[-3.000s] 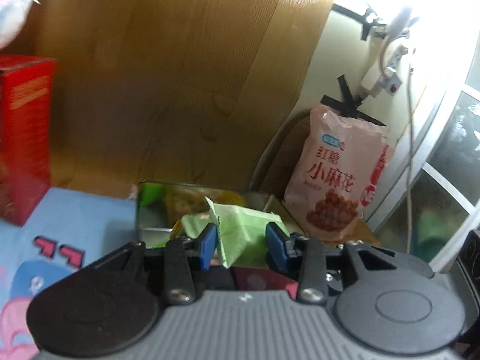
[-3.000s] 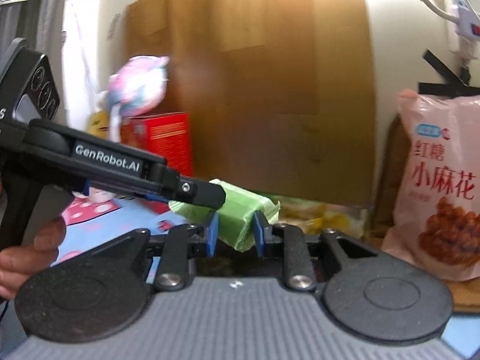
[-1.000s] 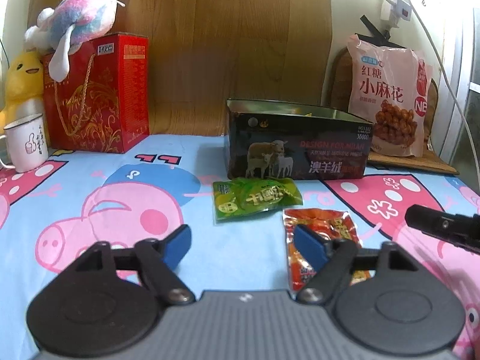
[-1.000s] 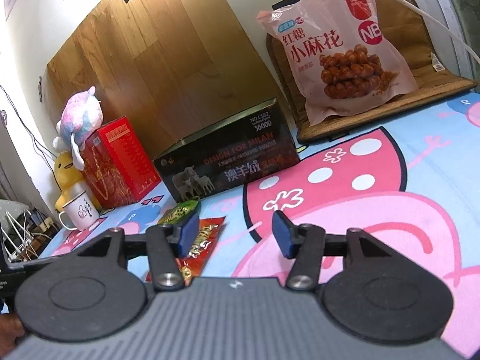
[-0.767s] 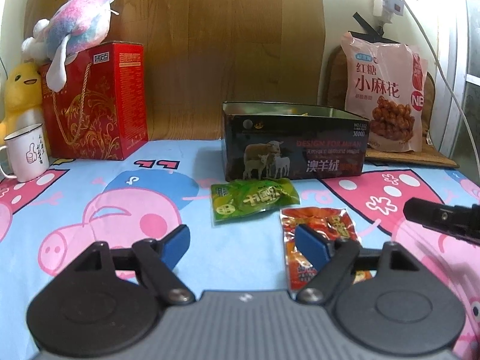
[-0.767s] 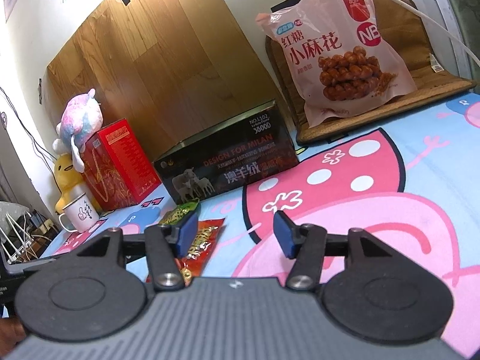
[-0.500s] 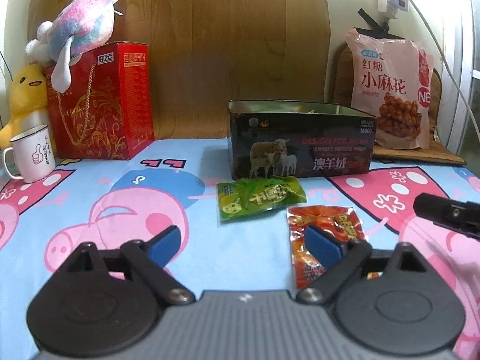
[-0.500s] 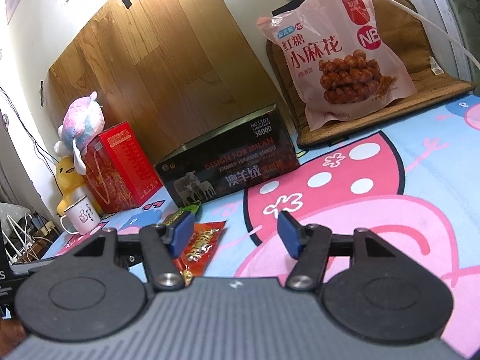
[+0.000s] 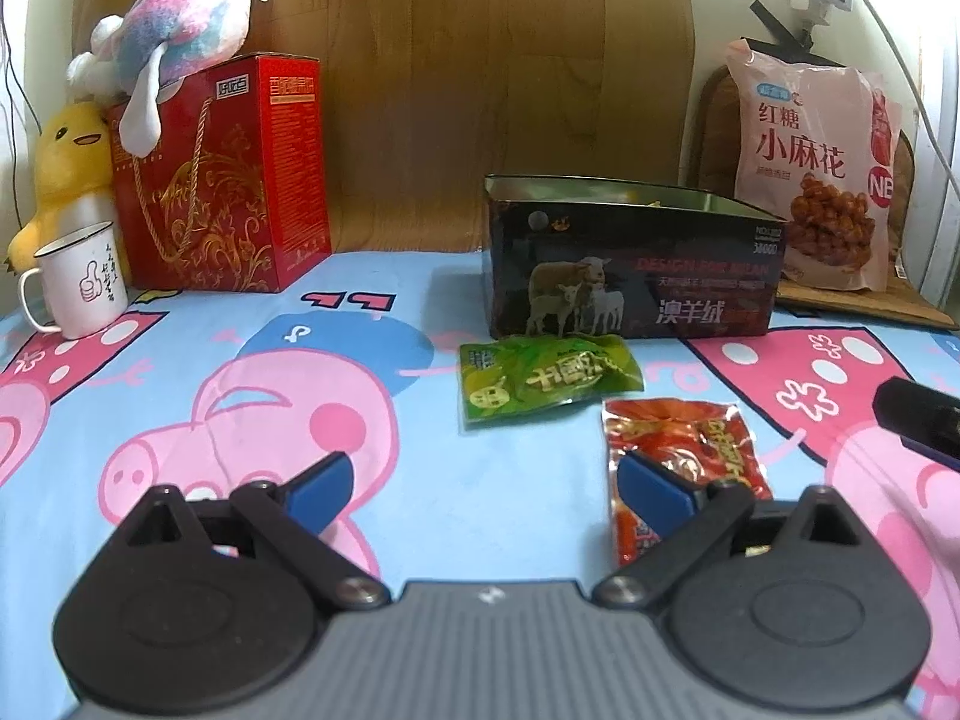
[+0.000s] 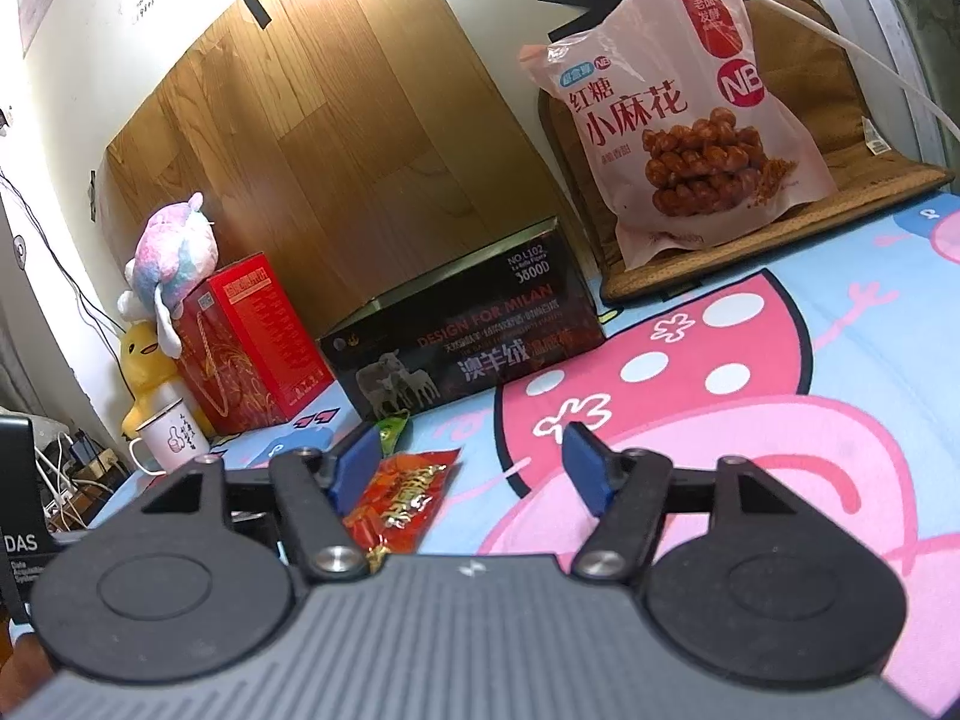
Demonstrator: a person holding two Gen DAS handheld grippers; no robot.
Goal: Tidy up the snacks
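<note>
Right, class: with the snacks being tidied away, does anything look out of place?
Two do: a green foil snack packet and a red foil snack packet lie loose on the cartoon-print sheet, outside the open dark tin box.

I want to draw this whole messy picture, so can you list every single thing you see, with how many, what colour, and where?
Flat green snack packet: 1, green, on the sheet in front of the tin.
Shiny red snack packet: 1, red, on the sheet nearest the grippers.
Open dark metal tin: 1, black with sheep picture, middle back.
Big pink snack bag: 1, pink, back right, leaning upright.
Red gift box: 1, red and gold, back left.
Pink-blue plush toy: 1, on the red box.
Yellow duck plush: 1, far left.
White enamel mug: 1, beside the duck.
Cartoon pig sheet: 1, blue and pink, underneath everything.
Left gripper: 1, black with blue pads, open, jaws just widened, empty.
Right gripper: 1, same colours, open, jaws just widened, empty.
</note>
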